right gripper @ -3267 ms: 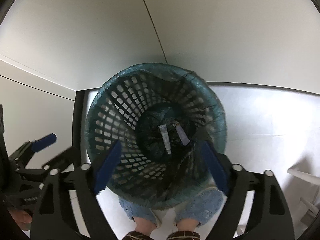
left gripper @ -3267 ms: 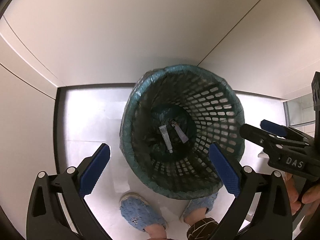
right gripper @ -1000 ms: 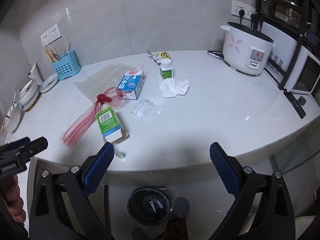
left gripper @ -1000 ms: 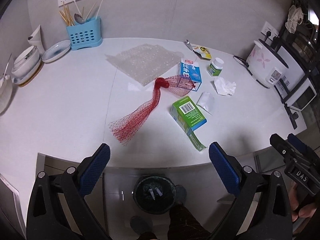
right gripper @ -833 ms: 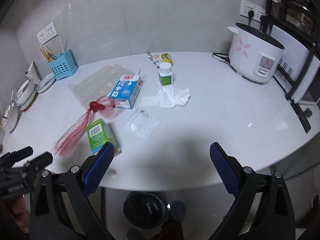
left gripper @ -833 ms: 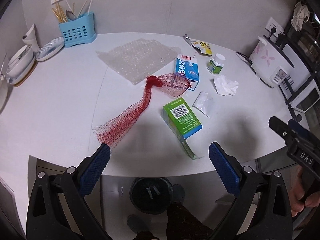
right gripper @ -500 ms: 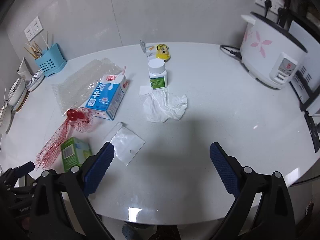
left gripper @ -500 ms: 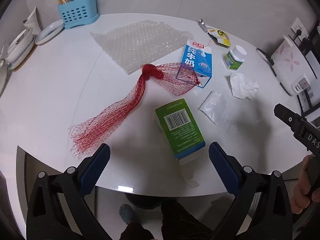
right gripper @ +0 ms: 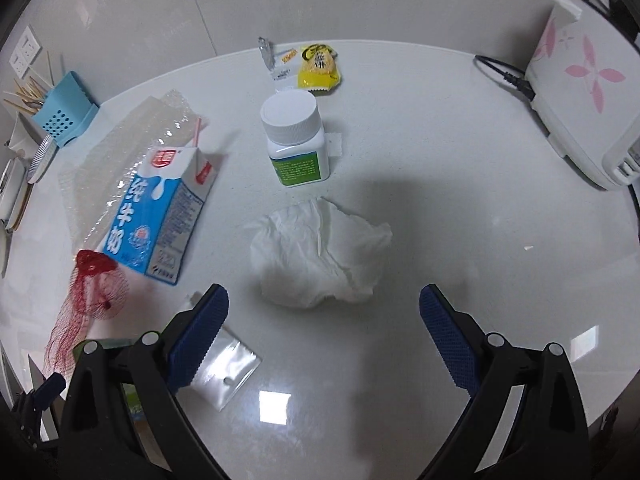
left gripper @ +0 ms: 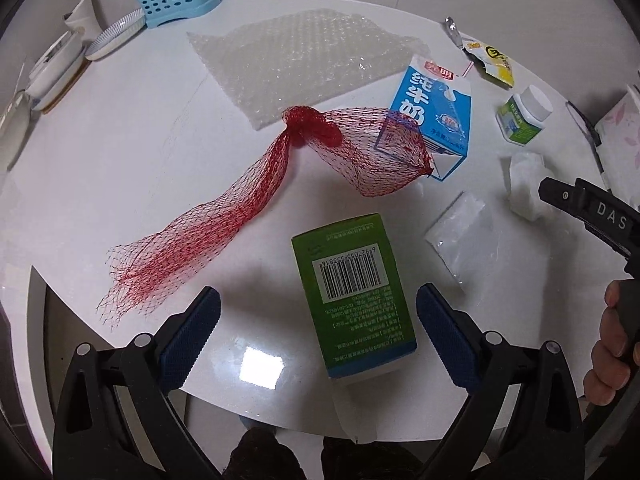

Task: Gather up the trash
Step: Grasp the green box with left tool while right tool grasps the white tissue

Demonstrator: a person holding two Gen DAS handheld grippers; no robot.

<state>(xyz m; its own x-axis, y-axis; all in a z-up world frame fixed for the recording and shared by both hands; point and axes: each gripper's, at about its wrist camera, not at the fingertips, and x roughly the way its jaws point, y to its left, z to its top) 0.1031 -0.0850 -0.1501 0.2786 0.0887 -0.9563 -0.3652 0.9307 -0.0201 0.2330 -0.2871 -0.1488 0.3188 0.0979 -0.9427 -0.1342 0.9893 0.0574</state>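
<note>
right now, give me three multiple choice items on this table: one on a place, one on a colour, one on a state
1. What lies between the left gripper's jaws?
A. green box
B. pill bottle
C. bubble wrap

2. What colour is the net?
A. yellow
B. red
C. black

3. How is the milk carton?
A. upright
B. crushed flat
C. lying on its side

Answers:
1 A: the box sits between the open jaws in the left wrist view.
2 B: the mesh is red in both views.
3 C: its printed face is up, with the top pointing away.
</note>
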